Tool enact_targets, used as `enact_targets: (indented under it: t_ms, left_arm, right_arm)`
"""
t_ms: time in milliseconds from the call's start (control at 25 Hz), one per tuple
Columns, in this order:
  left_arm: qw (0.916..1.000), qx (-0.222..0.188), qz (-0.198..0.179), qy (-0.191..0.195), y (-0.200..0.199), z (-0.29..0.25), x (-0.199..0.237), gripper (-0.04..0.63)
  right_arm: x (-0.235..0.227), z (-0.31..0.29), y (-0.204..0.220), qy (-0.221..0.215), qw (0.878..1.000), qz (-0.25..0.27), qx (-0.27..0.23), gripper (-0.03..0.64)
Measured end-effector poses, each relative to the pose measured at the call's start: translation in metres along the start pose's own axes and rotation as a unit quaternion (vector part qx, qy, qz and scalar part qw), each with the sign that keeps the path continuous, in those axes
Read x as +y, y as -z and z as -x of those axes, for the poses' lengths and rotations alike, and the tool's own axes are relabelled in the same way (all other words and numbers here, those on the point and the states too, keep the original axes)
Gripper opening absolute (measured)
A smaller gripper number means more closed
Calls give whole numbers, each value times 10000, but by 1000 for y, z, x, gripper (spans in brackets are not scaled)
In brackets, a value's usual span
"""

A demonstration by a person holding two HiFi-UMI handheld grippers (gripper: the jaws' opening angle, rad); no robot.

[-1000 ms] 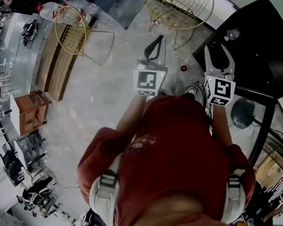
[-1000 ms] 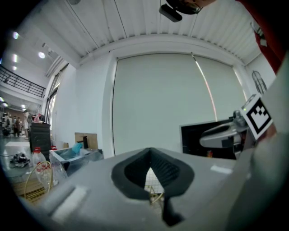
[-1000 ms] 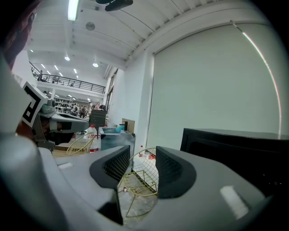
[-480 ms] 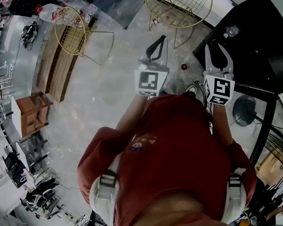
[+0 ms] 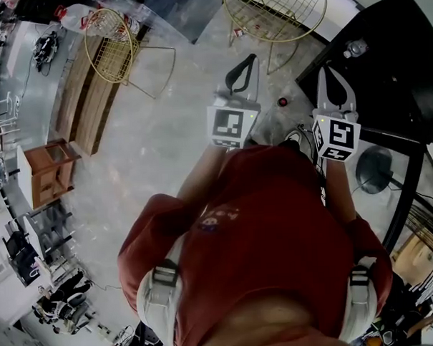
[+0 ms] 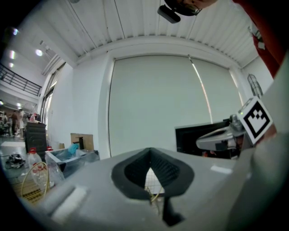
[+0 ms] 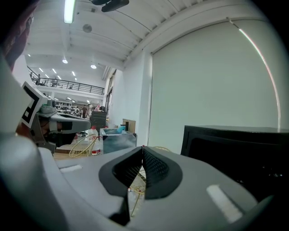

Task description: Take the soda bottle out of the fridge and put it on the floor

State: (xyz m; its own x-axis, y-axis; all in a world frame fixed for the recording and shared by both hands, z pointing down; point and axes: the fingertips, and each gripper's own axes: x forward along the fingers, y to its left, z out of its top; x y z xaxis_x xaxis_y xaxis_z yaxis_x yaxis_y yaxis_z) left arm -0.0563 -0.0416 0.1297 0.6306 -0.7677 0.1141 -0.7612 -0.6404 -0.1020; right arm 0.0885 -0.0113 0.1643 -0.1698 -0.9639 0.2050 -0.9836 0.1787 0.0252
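The soda bottle point(image 5: 281, 103) seems to be the tiny dark thing with a red top, a bit right of the middle in the upper part of the head view. It is too small to be sure. It stands on the gray floor point(image 5: 165, 142), just left of the black fridge point(image 5: 398, 60). It sits between the two grippers in that view, and neither one touches it.

The fridge fills the upper right corner. On top of it lies a small shiny thing point(image 5: 354, 49); what it is cannot be told.

The right gripper point(image 5: 329, 68) points at the near corner of the fridge. Its fingers have just been closing and now their tips are pressed together with nothing between them. In its own view the right gripper point(image 7: 143, 147) shows the dark fridge point(image 7: 235, 149) at the lower right.

The left gripper point(image 5: 249, 58) is held over the floor, left of the bottle. In its own view the left gripper point(image 6: 149, 150) has its tips together too, and they hold nothing.

A person in a red shirt point(image 5: 269, 231) fills the lower middle of the head view. One shoe point(image 5: 292, 138) peeks out above the shirt.

Two gold wire chairs point(image 5: 274, 15) stand along the top of the picture. A little wooden stand point(image 5: 48, 169) is at the left edge. A big clear bottle point(image 7: 93, 140) with a red label stands by a see-through bin point(image 7: 118, 137), left of middle in the right gripper view.
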Motion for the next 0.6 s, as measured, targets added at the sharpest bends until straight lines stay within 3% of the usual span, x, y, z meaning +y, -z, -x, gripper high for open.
enact_targets:
  t_ms: [600]
  left_arm:
    - [10000, 67, 22, -59, 2, 2, 2, 0]
  right_arm:
    - [-1, 2, -1, 36, 10000, -11, -28, 2]
